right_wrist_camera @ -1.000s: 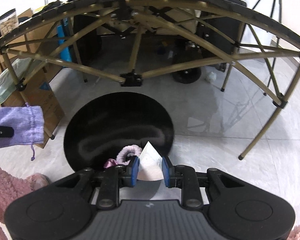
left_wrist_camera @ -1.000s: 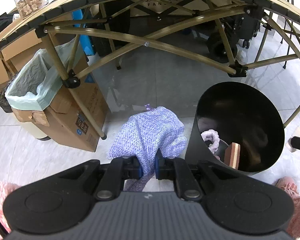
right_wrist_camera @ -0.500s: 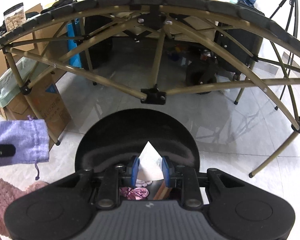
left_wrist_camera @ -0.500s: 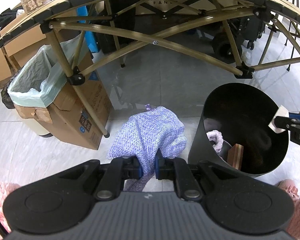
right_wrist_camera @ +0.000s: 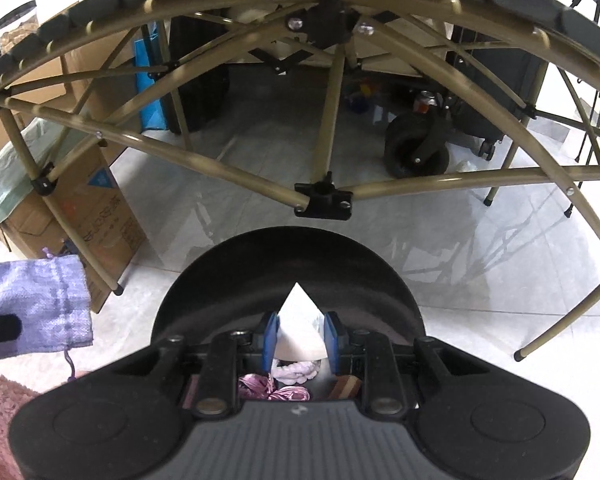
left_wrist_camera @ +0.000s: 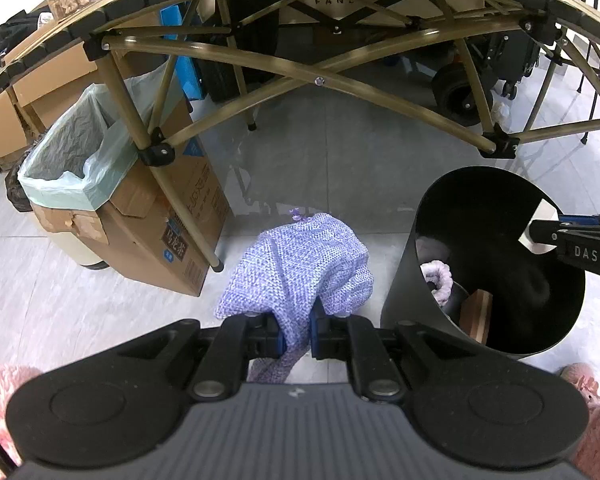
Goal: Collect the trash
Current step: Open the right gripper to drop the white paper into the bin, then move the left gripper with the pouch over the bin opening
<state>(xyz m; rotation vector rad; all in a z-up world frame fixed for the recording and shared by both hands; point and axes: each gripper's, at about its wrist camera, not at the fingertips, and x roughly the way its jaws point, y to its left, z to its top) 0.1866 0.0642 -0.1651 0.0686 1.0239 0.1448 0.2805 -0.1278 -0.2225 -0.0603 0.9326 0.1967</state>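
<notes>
My left gripper (left_wrist_camera: 298, 330) is shut on a purple woven drawstring pouch (left_wrist_camera: 300, 264), held above the floor just left of a black round trash bin (left_wrist_camera: 404, 280). The pouch also shows in the right wrist view (right_wrist_camera: 36, 300). My right gripper (right_wrist_camera: 300, 336) is shut on a white folded paper scrap (right_wrist_camera: 300, 320) and hovers over the bin's opening (right_wrist_camera: 288, 256); in the left wrist view it reaches over the bin's right rim with the scrap (left_wrist_camera: 540, 226). Inside the bin lie a white rope-like piece (left_wrist_camera: 438, 276), a wooden block (left_wrist_camera: 478, 314) and purple crumpled trash (right_wrist_camera: 272, 390).
A folding table frame with olive legs (left_wrist_camera: 320, 80) arches overhead. A cardboard box lined with a pale green bag (left_wrist_camera: 72, 160) stands at left, next to another carton (left_wrist_camera: 172, 240). A wheeled cart (right_wrist_camera: 416, 152) sits behind. Pink fuzzy slippers (left_wrist_camera: 580, 376) are at the frame edges.
My right gripper has moved forward with the paper scrap, from the bin's near side to over its opening. The left gripper holds the pouch almost still.
</notes>
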